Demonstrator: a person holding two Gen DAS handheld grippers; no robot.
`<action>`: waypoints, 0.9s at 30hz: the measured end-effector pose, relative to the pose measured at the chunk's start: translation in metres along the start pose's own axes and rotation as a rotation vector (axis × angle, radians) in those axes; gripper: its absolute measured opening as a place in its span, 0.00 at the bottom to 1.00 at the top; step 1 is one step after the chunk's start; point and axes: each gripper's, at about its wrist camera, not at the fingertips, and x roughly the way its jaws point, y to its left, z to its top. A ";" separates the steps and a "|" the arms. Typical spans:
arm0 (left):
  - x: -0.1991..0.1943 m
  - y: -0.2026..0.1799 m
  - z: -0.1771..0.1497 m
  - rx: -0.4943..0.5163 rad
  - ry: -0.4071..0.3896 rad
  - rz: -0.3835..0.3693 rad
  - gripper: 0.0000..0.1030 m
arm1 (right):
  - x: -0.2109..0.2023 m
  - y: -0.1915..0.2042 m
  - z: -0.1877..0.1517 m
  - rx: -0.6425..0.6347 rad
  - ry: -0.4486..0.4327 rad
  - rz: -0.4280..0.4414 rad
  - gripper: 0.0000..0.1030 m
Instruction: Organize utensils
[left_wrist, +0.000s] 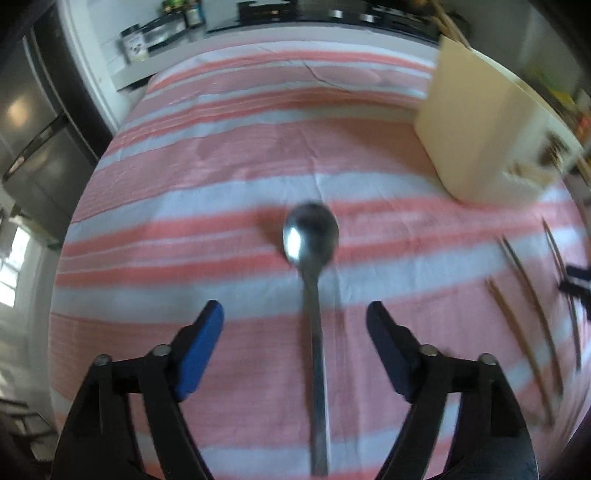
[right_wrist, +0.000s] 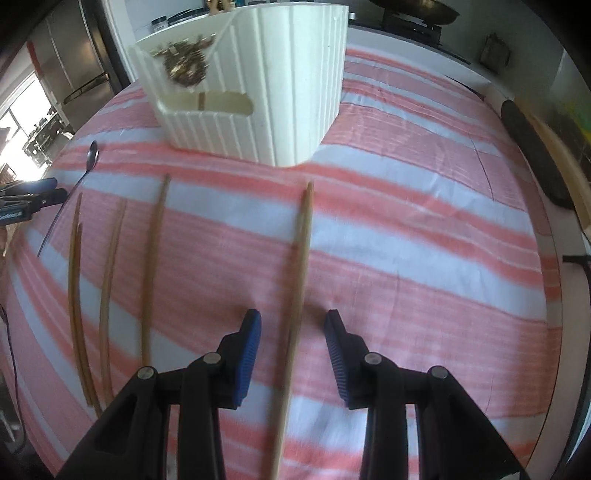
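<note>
Left wrist view: the left gripper hangs over the striped cloth with its blue pads spread wide apart, holding nothing. A metal spoon lies on the cloth between them, bowl toward 12 o'clock, handle running back toward 6 o'clock under the camera. The pads stand clear of the handle on both sides. A cream bin sits at 2 o'clock, and several wooden chopsticks lie at 4 o'clock.

Right wrist view: the right gripper is likewise spread, empty, straddling a pair of chopsticks that lie close together, tips toward 12 o'clock. The ribbed bin, with dark clutter inside, stands at 12 o'clock. More loose chopsticks lie at 9 to 10 o'clock; the spoon and the other gripper show at the far 10 o'clock edge.

This looks like the reach-and-grasp step, with nothing yet lifted. Next, each gripper probably needs to drop to the cloth and close squarely: the thin, flat handle and the paired sticks could slip or split apart.
</note>
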 end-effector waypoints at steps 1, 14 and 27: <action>0.005 -0.003 0.006 -0.012 0.002 0.001 0.80 | 0.002 -0.001 0.005 0.000 0.001 -0.002 0.35; 0.017 -0.007 0.030 -0.093 -0.056 0.003 0.35 | -0.001 -0.019 0.028 0.134 -0.134 0.015 0.06; -0.157 0.004 -0.025 -0.116 -0.392 -0.178 0.34 | -0.185 -0.004 -0.031 0.147 -0.568 0.138 0.06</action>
